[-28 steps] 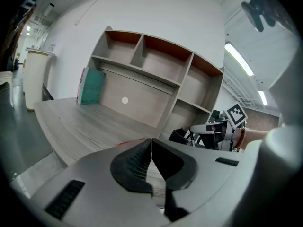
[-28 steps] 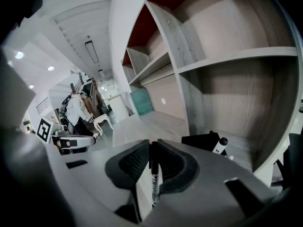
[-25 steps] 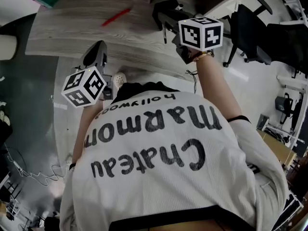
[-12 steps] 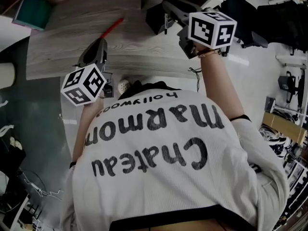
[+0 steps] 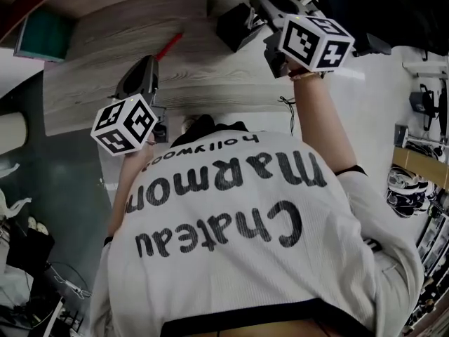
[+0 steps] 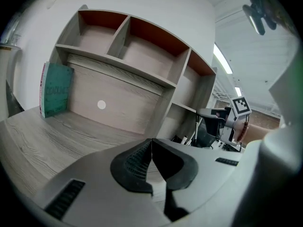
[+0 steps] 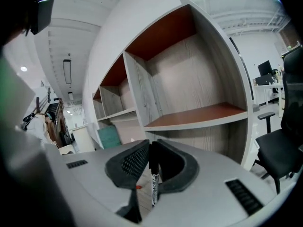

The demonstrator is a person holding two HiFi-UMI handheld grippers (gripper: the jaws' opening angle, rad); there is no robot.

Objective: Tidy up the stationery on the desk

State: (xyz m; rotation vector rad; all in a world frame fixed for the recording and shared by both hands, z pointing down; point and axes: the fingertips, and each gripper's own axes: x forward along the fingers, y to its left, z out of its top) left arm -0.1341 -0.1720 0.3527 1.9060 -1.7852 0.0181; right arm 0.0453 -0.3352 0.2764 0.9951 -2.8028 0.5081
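Note:
My right gripper is shut on a black marker with a white label, which hangs down between the pads. It is held up in front of the shelf unit; in the head view this gripper is at the top, over the desk's far part. A red pen lies on the wooden desk. My left gripper hovers near the desk's front edge, short of the red pen. Its pads meet at the tips with nothing between them.
A teal book leans upright at the desk's far left, against the shelf unit. A black office chair stands to the right of the desk. Bags and cables lie on the floor at the left.
My right gripper has risen and tipped up toward the shelves with the marker in it. The left gripper has shifted slightly along the desk's front. The red pen has stayed put.

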